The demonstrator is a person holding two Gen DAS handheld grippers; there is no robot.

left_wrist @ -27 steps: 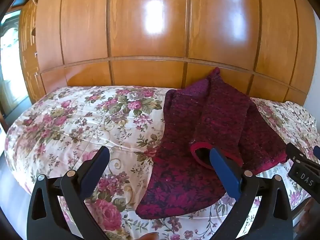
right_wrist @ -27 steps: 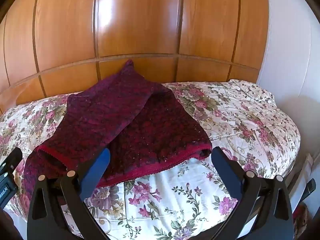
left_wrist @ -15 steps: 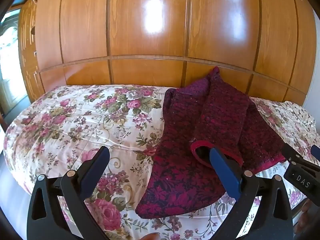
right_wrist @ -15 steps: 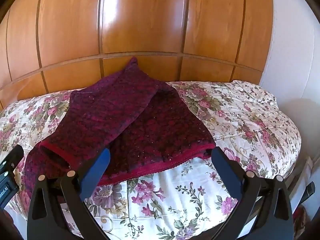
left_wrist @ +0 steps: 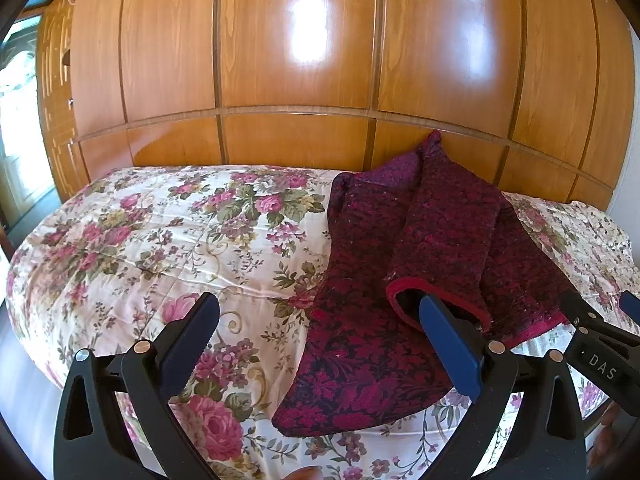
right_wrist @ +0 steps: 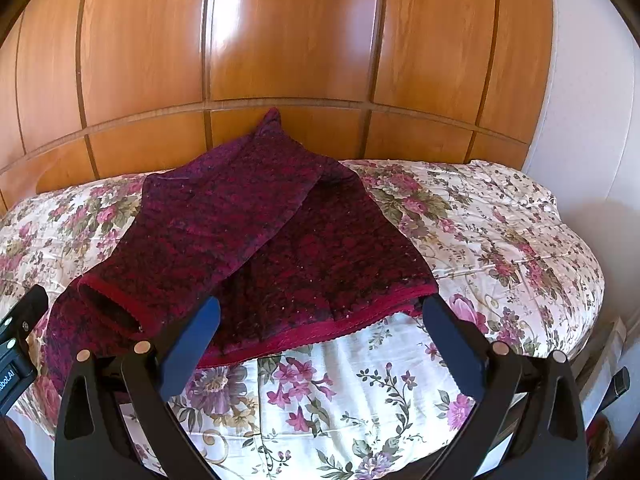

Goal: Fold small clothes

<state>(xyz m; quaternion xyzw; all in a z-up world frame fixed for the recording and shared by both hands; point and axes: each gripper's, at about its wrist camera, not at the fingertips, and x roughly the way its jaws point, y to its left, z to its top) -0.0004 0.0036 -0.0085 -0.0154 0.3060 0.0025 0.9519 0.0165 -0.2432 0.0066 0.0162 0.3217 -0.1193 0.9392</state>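
A dark red patterned knit garment (left_wrist: 420, 264) lies partly folded on a floral bedspread (left_wrist: 180, 248), one sleeve with a red cuff (left_wrist: 436, 300) laid across its body. My left gripper (left_wrist: 320, 320) hovers open above the garment's near left part, nothing between its blue pads. In the right wrist view the same garment (right_wrist: 260, 240) spreads from the headboard to its red hem (right_wrist: 320, 336). My right gripper (right_wrist: 320, 324) stands open just over that hem, holding nothing. The right gripper's tip (left_wrist: 600, 336) shows at the left view's right edge.
A glossy wooden headboard wall (left_wrist: 304, 80) rises right behind the bed. A white wall (right_wrist: 592, 120) stands at the right. The bedspread (right_wrist: 500, 240) lies bare right of the garment. A bright window (left_wrist: 16, 128) is at far left. The bed's near edge drops off below both grippers.
Both grippers have drifted slightly closer to the bed and a bit lower. The garment has not moved, and both jaws stayed wide.
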